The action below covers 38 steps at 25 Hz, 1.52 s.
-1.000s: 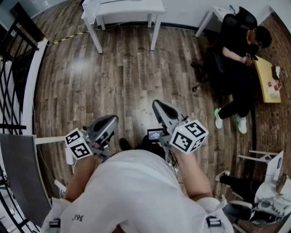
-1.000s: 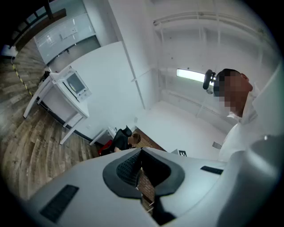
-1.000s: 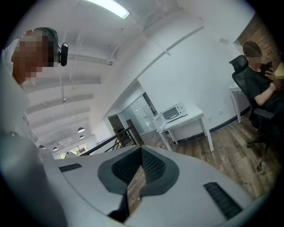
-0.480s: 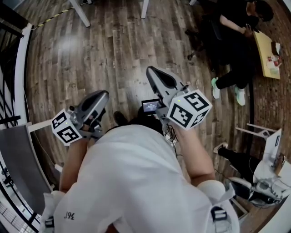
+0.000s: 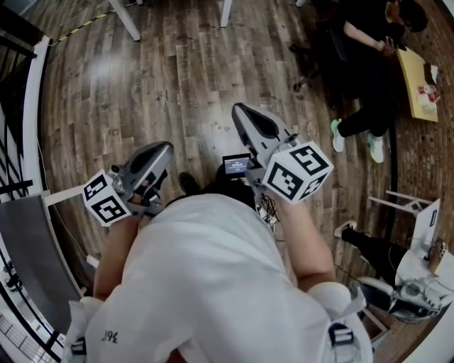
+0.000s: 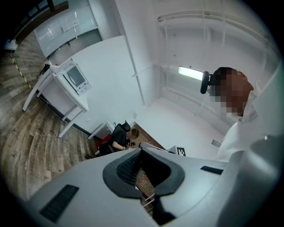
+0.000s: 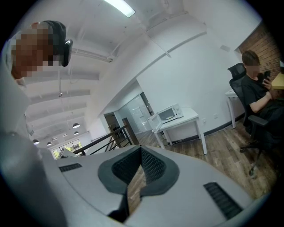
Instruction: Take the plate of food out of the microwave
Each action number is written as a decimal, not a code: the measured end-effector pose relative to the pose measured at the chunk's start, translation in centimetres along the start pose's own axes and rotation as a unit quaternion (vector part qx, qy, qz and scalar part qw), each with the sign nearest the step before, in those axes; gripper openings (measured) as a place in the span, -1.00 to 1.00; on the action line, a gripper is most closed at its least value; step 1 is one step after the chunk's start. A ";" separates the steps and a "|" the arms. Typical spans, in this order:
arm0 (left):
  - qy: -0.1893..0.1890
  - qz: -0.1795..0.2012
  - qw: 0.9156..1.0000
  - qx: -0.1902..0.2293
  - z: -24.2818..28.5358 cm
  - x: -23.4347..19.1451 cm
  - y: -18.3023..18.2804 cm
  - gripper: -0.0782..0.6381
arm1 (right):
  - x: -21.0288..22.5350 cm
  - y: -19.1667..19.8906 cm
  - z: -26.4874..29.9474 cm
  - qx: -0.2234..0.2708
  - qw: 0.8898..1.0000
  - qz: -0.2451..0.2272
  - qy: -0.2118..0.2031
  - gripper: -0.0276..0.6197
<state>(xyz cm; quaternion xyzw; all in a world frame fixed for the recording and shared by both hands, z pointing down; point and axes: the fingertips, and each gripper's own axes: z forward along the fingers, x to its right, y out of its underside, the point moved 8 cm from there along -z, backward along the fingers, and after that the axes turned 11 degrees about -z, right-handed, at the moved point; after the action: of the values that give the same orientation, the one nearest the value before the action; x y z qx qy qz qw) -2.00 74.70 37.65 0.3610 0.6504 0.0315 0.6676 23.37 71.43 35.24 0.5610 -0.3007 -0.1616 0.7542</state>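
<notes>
The white microwave [image 7: 168, 114] stands far off on a white table [image 7: 186, 120], its door [image 7: 155, 120] swung open; it shows again as the microwave [image 6: 74, 76] in the left gripper view. I cannot make out a plate inside it. My left gripper [image 5: 166, 147] and right gripper [image 5: 238, 108] are held in front of my chest, above the wooden floor. Both are shut with nothing between their jaws. The closed tips of the left gripper [image 6: 141, 151] and the right gripper [image 7: 141, 150] point out into the room.
A person in black sits on an office chair [image 5: 369, 64] at the upper right, beside a yellow table [image 5: 418, 78]. A black railing [image 5: 15, 106] and a grey panel [image 5: 28, 255] line the left side. White table legs [image 5: 128, 21] stand at the top.
The head view has tipped downward, so the white table slid up out of the frame. Both grippers stay shut and near my chest, and have shifted only slightly.
</notes>
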 end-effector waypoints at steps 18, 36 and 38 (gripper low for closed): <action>-0.008 0.011 1.000 -0.002 -2.0 -1.0 -1.5 -0.77 | -1.7 -2.0 1.6 -0.007 0.994 -0.111 -0.020 -0.70; -0.010 0.001 1.000 0.010 -5.0 -2.3 -2.6 -0.77 | -3.3 0.0 2.7 -0.006 0.997 -0.075 0.009 -0.70; -0.012 0.002 1.000 0.011 -5.3 -2.4 -3.0 -0.77 | -3.4 0.0 2.9 -0.004 0.998 -0.064 0.015 -0.70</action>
<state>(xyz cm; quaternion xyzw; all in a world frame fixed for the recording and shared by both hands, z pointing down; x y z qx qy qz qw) -8.42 73.57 38.66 0.3703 0.6419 0.0213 0.6711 18.91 71.27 34.88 0.5781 -0.2522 -0.2028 0.7490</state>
